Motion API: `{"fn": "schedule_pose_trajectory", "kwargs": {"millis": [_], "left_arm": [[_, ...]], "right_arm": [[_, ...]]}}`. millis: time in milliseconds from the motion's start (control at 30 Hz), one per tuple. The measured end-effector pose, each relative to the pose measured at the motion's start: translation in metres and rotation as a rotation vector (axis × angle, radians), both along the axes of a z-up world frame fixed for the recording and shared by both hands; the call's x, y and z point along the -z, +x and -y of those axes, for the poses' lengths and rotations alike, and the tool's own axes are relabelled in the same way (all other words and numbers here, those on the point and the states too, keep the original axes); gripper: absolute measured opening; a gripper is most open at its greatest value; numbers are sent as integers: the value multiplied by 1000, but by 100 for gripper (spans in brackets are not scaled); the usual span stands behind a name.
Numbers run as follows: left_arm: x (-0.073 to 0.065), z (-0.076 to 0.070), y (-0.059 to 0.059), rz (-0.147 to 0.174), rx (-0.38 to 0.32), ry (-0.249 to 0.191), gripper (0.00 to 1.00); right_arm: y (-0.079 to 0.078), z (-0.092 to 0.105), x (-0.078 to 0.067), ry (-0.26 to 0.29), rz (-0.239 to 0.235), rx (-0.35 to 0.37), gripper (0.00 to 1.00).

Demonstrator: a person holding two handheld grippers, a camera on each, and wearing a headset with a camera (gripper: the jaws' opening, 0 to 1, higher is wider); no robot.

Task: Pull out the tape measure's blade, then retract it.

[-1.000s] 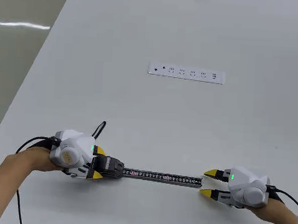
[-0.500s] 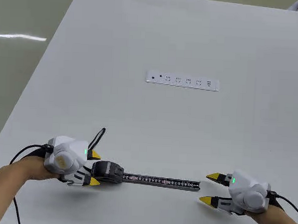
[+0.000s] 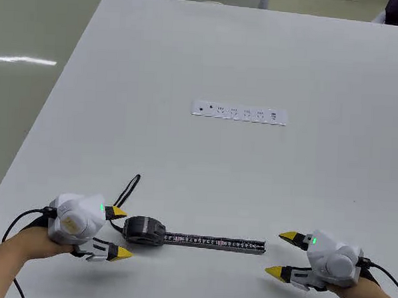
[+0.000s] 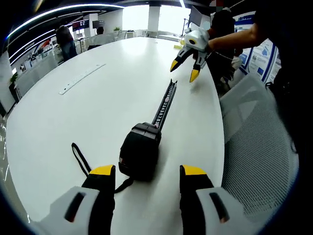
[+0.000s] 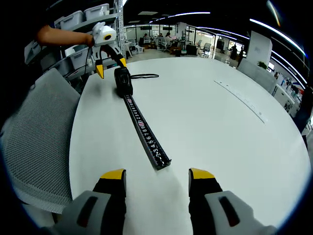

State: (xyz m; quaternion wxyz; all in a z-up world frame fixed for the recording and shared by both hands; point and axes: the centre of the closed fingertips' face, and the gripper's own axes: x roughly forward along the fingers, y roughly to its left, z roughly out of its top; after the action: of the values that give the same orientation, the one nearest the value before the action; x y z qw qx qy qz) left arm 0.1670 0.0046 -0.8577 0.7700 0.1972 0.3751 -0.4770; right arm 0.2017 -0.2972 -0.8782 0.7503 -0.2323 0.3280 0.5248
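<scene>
Lower left: the left tool [image 3: 120, 233], released, sits just beside the tape measure [image 3: 145, 229] on the bench [image 3: 251, 172]. Its blade [image 3: 214, 242] lies extended rightward. Lower right: the right tool [image 3: 280, 253], released, is near the blade tip. Pull-out appears done; retraction likely calls for regripping the case.

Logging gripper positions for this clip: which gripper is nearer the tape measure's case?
Left. The left gripper sits open right beside the case, not touching it. The right gripper is open beyond the far tip of the extended blade, apart from it.
</scene>
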Motion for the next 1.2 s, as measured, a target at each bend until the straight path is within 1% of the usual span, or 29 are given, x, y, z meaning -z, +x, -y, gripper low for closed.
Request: {"fn": "schedule_pose_trajectory", "kwargs": {"millis": [133,233,267,333,400,567,667,767,933,1067,1200], "left_arm": [[-3,-1,-4,4,-44,-25,52],[-3,-2,-7,7,-73,-38,53],[-3,-2,-8,6,-83,-40,54],[-5,-2,-11,18,-90,-42,54],[-7,-3,-15,17,-110,-52,55],[-8,-6,-22,27,-146,-61,56],[-9,-7,-24,29,-175,-66,58],[-12,-7,-25,37,-207,-82,59],[-16,-6,-27,50,-231,-81,62],[-21,-6,-29,64,-257,-86,64],[-23,-5,-30,75,-276,-87,65]], "right_arm": [[-2,0,-3,14,-2,36,53],[-6,1,-6,24,-13,63,56],[-6,1,-6,25,-11,70,56],[-7,2,-9,29,-10,86,57],[-8,2,-12,36,-12,105,59],[-11,2,-16,47,-8,149,63],[-14,1,-18,55,2,162,64],[-18,0,-19,60,1,179,66],[-22,0,-23,77,6,208,67],[-26,0,-26,78,10,227,69],[-29,-2,-28,96,0,250,73]]}}
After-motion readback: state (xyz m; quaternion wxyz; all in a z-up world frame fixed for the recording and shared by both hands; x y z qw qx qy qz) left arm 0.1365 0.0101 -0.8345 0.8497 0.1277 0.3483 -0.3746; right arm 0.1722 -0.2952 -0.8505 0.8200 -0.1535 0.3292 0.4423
